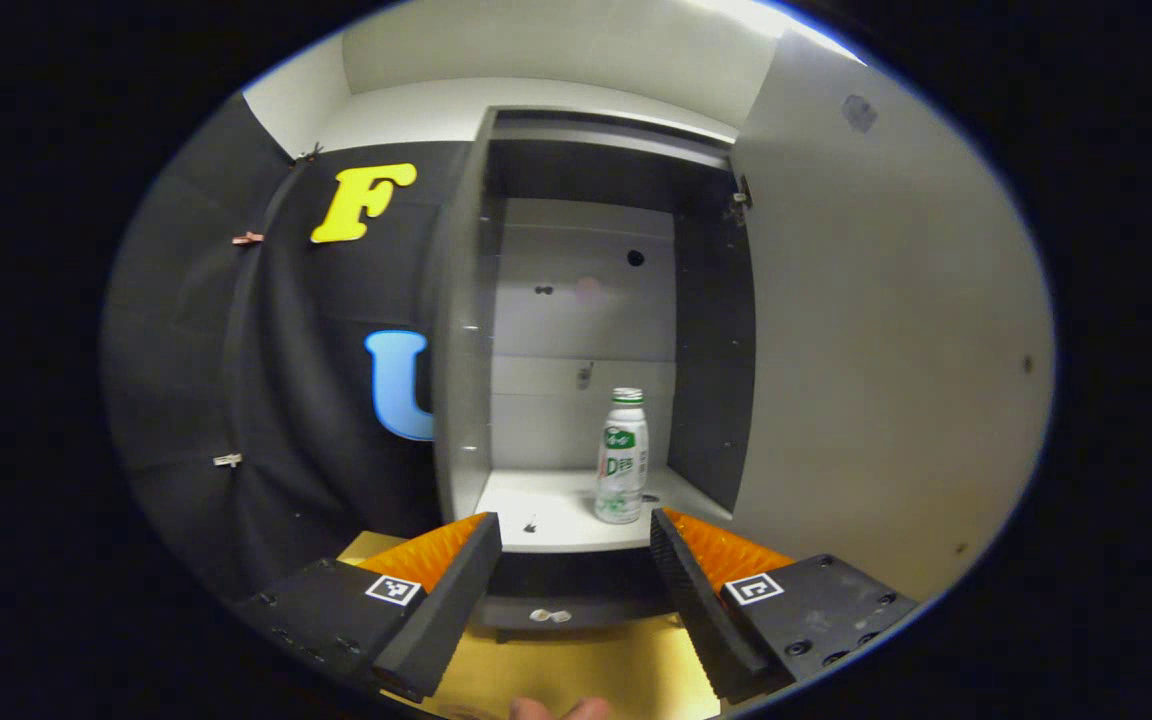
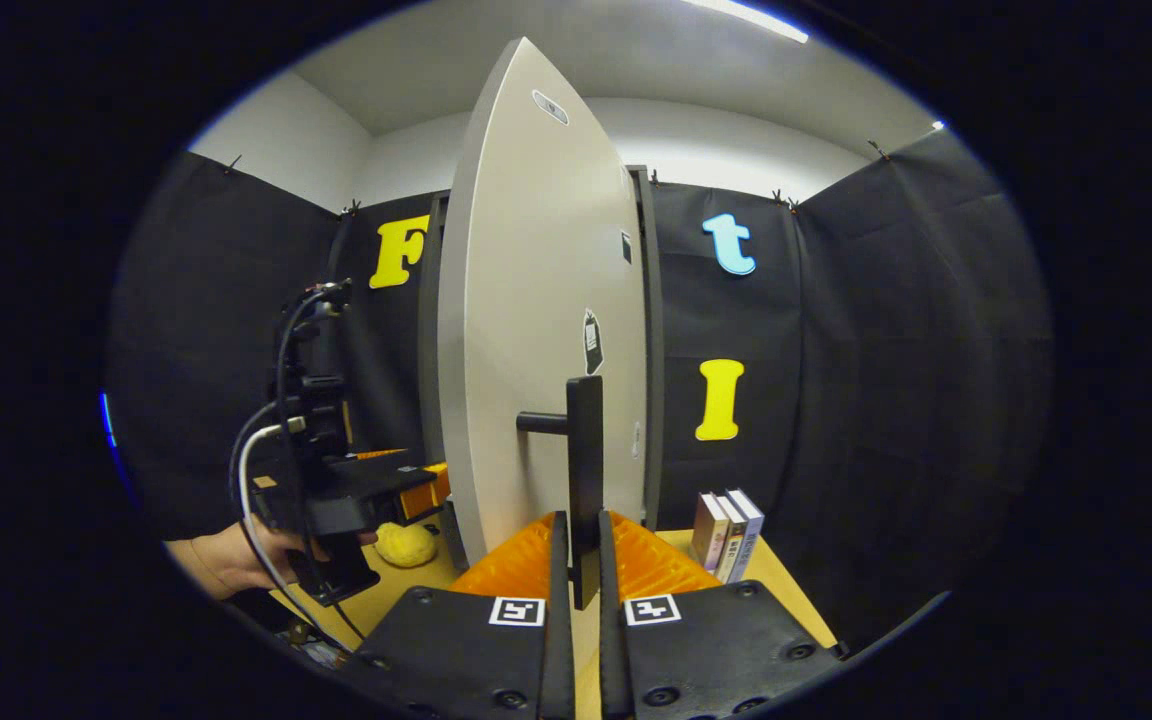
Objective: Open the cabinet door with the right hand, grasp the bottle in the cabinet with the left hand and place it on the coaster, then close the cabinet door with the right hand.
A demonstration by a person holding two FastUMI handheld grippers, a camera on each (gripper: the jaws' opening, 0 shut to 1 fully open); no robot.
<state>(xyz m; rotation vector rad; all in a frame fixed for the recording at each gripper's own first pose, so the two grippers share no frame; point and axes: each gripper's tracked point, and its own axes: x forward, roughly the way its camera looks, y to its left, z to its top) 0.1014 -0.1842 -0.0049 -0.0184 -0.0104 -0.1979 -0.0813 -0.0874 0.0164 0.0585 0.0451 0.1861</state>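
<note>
A white bottle [image 1: 622,456] with a green-and-white cap stands upright on the cabinet's white shelf [image 1: 548,512], toward the right. My left gripper [image 1: 576,530] is open just in front of the shelf edge, with the bottle beyond its right finger and untouched. The cabinet door [image 1: 886,340] stands swung open to the right. In the right gripper view, the door [image 2: 526,330] is seen edge-on, and my right gripper [image 2: 584,545] is shut on its dark vertical handle [image 2: 584,470]. The left gripper [image 2: 351,495], held by a hand [image 2: 226,560], appears left of the door.
A wooden table top [image 1: 576,670] lies below the cabinet. Three books [image 2: 726,532] stand upright at the right of the cabinet, and a yellow soft object [image 2: 406,545] lies on the table by the cabinet's base. A small dark fitting [image 1: 529,524] sits on the shelf.
</note>
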